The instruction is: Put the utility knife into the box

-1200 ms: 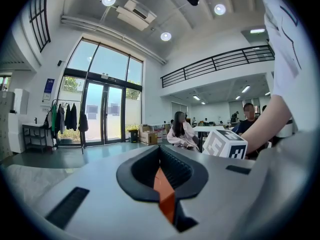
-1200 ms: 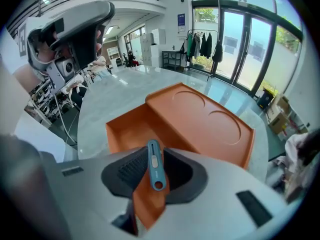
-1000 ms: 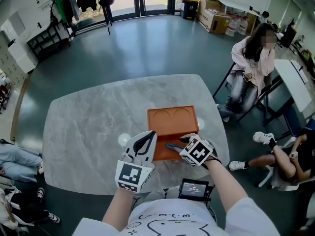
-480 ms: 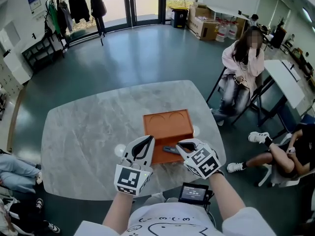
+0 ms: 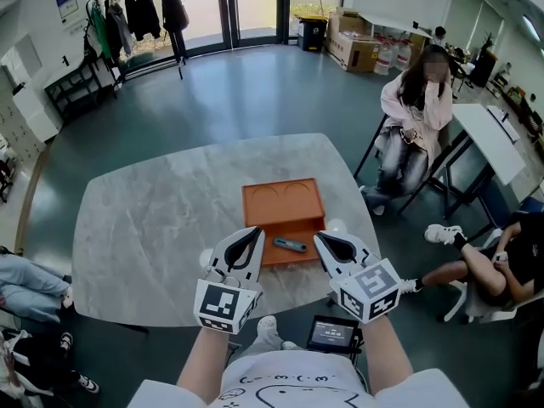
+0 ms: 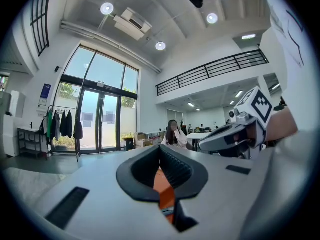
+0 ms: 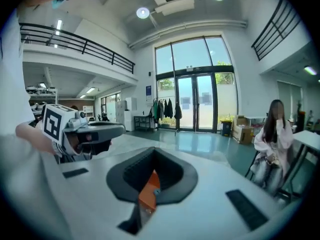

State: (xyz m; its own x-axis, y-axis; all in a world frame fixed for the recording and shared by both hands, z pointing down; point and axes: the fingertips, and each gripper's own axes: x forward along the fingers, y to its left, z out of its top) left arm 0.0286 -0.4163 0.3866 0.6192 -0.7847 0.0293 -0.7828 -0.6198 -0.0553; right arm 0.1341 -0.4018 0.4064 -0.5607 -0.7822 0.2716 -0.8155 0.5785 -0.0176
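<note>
The orange box (image 5: 283,204) lies open on the grey marble table (image 5: 153,228), its lid half on the far side. The blue-grey utility knife (image 5: 290,245) lies inside the near half of the box. My left gripper (image 5: 252,231) hovers at the box's near left corner, shut and empty. My right gripper (image 5: 324,239) hovers at the near right corner, apart from the knife, shut and empty. In the left gripper view, the left gripper (image 6: 161,149) looks onto the box (image 6: 163,190). Past the right gripper (image 7: 152,153), the box (image 7: 146,195) shows too.
Two people sit at the right: one on a chair (image 5: 414,109) by a white desk (image 5: 497,147), another with legs stretched out (image 5: 463,266). A small screen (image 5: 333,332) hangs at my waist. The table's near edge runs just under both grippers.
My right gripper has let go of the knife, drawn back out of the box toward me and shut. The knife now lies in the box. The left gripper has hardly moved.
</note>
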